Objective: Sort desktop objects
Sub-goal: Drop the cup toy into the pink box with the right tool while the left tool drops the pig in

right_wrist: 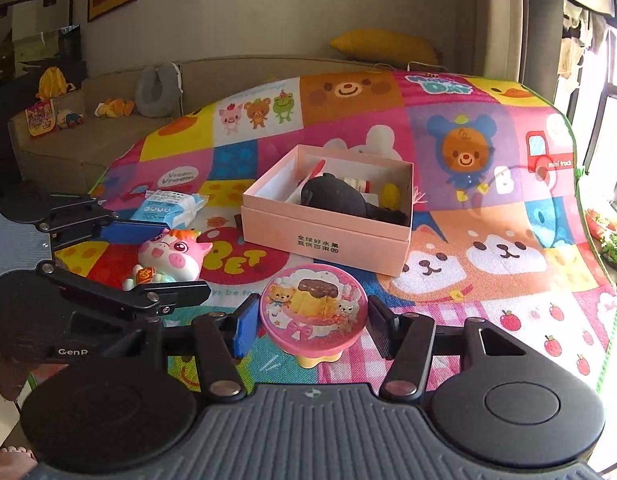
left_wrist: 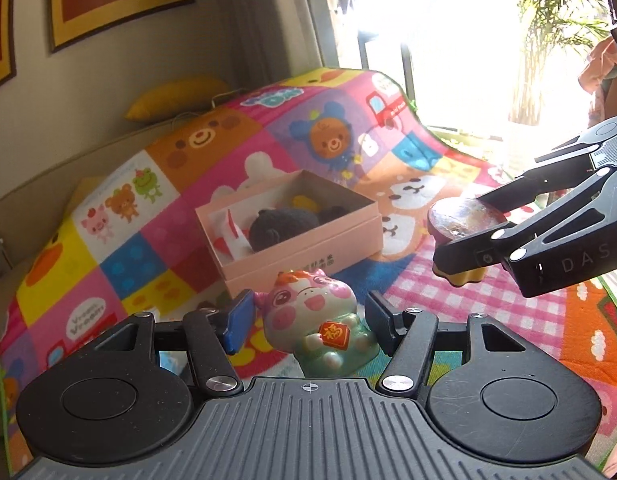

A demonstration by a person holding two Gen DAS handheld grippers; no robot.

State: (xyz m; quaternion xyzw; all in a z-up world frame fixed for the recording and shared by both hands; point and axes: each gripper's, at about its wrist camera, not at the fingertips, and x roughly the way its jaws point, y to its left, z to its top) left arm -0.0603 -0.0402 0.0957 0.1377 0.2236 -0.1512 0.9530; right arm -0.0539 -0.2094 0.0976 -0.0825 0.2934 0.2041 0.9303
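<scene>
My left gripper is shut on a pink-and-white pig figurine with a green body and a red tag, held above the mat. From the right wrist view the figurine sits between the left gripper's fingers. My right gripper is shut on a round pink toy with a bear picture on top and a yellow base. The left wrist view has that round toy in the right gripper at the right. An open pink box lies ahead, holding a black plush and small items.
A colourful cartoon play mat covers the surface. A blue-white wipes packet lies left of the pink box. Behind are a beige sofa with a yellow pillow and a grey neck pillow. A bright window is at the right.
</scene>
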